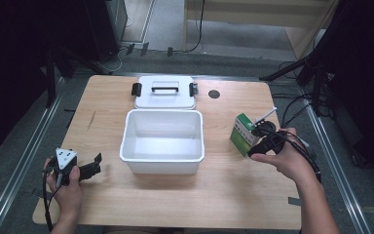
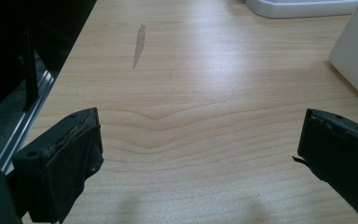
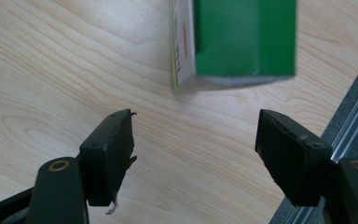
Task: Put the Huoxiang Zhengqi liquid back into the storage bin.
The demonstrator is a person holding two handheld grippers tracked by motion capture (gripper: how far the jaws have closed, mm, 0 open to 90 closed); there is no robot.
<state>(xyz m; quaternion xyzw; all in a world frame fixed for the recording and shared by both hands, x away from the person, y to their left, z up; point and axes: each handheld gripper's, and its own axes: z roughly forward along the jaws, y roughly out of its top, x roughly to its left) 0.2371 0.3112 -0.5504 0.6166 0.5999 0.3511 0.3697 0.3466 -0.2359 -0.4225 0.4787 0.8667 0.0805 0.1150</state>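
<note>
1. While the right gripper [image 1: 264, 138] hangs just short of the green-and-white carton [image 1: 244, 134], jaws spread and nothing between them, a skewed approach could tip the carton, standing right of the white bin [image 1: 162, 157].
2. From above, the left gripper [image 1: 93, 166] rests on the table [image 1: 224, 195]; its own view shows jaws spread wide over bare wood.
3. Behind the bin lies its lid [image 1: 165, 91].

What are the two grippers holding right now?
Nothing. The right gripper is open, with the green box ahead of its jaws, not between them. The left gripper is open over bare table.
</note>
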